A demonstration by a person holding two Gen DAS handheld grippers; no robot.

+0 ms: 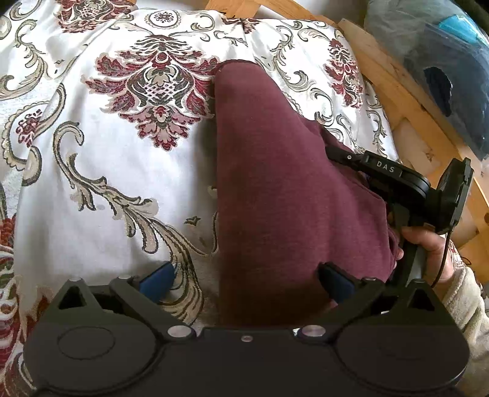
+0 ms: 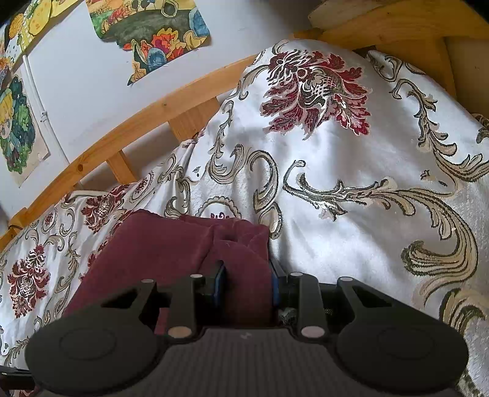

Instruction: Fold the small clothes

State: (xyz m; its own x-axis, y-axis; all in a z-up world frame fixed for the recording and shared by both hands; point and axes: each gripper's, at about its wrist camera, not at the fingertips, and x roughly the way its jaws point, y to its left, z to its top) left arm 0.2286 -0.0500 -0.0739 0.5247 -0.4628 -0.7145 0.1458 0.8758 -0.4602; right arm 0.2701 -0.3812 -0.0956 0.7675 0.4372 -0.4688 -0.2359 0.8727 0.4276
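Note:
A small maroon garment lies on the patterned white bedspread, folded into a long narrow shape running away from me. My left gripper is open, its blue-padded fingers wide apart over the garment's near end. My right gripper comes in from the right onto the garment's edge. In the right wrist view the right gripper is shut on a bunched fold of the maroon garment, with the cloth pinched between its blue pads.
A wooden bed frame runs along the right side, with a dark blue bag beyond it. In the right wrist view a wooden rail and a wall with colourful pictures stand behind the bedspread.

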